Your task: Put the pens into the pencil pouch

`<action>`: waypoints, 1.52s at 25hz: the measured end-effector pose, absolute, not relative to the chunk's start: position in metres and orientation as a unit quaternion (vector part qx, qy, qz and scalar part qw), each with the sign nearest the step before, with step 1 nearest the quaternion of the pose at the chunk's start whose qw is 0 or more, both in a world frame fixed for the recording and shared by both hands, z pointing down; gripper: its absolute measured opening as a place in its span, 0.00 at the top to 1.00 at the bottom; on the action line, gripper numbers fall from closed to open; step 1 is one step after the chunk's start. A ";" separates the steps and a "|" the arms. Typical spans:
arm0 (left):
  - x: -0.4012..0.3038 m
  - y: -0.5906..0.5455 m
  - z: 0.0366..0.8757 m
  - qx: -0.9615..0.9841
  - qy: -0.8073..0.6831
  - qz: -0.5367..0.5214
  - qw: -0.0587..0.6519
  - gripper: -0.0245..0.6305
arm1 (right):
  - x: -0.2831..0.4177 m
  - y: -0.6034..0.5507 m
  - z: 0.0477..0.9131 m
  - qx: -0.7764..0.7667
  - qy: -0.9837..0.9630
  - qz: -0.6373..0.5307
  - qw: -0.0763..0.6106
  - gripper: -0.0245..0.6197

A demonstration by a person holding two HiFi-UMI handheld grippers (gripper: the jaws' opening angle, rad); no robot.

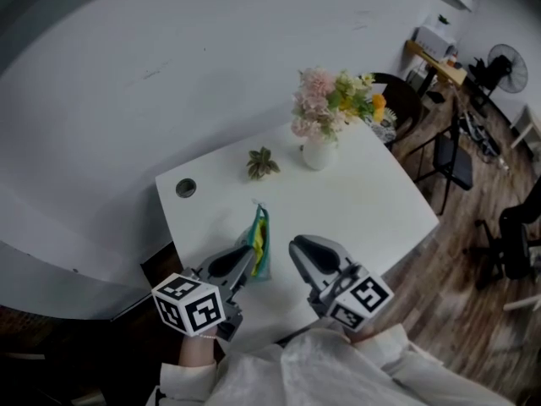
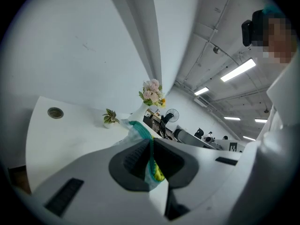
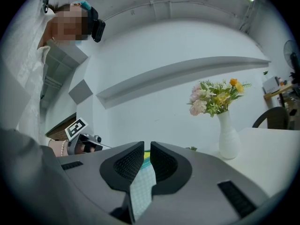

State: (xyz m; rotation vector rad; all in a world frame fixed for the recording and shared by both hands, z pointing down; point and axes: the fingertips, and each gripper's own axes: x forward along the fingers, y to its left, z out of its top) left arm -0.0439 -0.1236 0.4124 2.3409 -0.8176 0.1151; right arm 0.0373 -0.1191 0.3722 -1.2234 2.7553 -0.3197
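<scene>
The pencil pouch (image 1: 260,242), teal with yellow and pale gridded fabric, stands on edge near the front of the white table (image 1: 363,201). My left gripper (image 1: 248,259) is shut on it from the left; the left gripper view has its teal zip edge (image 2: 139,131) pinched between the pads of the left gripper (image 2: 151,146). My right gripper (image 1: 296,249) reaches in from the right. The right gripper view shows the gridded pouch fabric (image 3: 142,191) caught in the narrow gap of the right gripper (image 3: 147,148). No loose pen shows on the table.
A white vase of flowers (image 1: 319,146) and a small potted plant (image 1: 263,162) stand at the table's far side. A round cable hole (image 1: 185,188) is at the far left corner. Chairs (image 1: 452,163) and a fan (image 1: 507,66) stand on the wooden floor to the right.
</scene>
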 end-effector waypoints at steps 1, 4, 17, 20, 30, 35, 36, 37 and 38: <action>-0.047 -0.124 0.412 0.892 -0.314 0.047 0.321 0.92 | 0.038 -0.118 0.374 -0.404 0.907 -0.107 0.053 0.90; -0.053 -0.126 0.413 0.895 -0.324 0.074 0.296 0.92 | 0.041 -0.117 0.377 -0.408 0.905 -0.112 0.050 0.90; -0.026 -0.120 0.421 0.914 -0.286 0.141 0.251 0.92 | 0.066 -0.110 0.387 -0.436 0.890 -0.128 0.041 0.90; -0.013 -0.115 0.426 0.916 -0.270 0.145 0.258 0.92 | 0.076 -0.107 0.392 -0.448 0.883 -0.136 0.038 0.90; 0.029 -0.103 0.452 0.918 -0.233 0.182 0.263 0.92 | 0.093 -0.095 0.423 -0.443 0.876 -0.189 0.005 0.90; 0.046 -0.094 0.476 0.914 -0.220 0.219 0.259 0.92 | 0.098 -0.089 0.442 -0.439 0.873 -0.211 -0.026 0.90; 0.048 -0.092 0.481 0.913 -0.218 0.226 0.260 0.92 | 0.100 -0.088 0.445 -0.438 0.872 -0.216 -0.030 0.90; 0.050 -0.091 0.486 0.911 -0.217 0.232 0.263 0.92 | 0.102 -0.086 0.448 -0.439 0.871 -0.219 -0.033 0.90; 0.052 -0.090 0.490 0.910 -0.215 0.236 0.266 0.92 | 0.104 -0.085 0.451 -0.442 0.869 -0.222 -0.037 0.90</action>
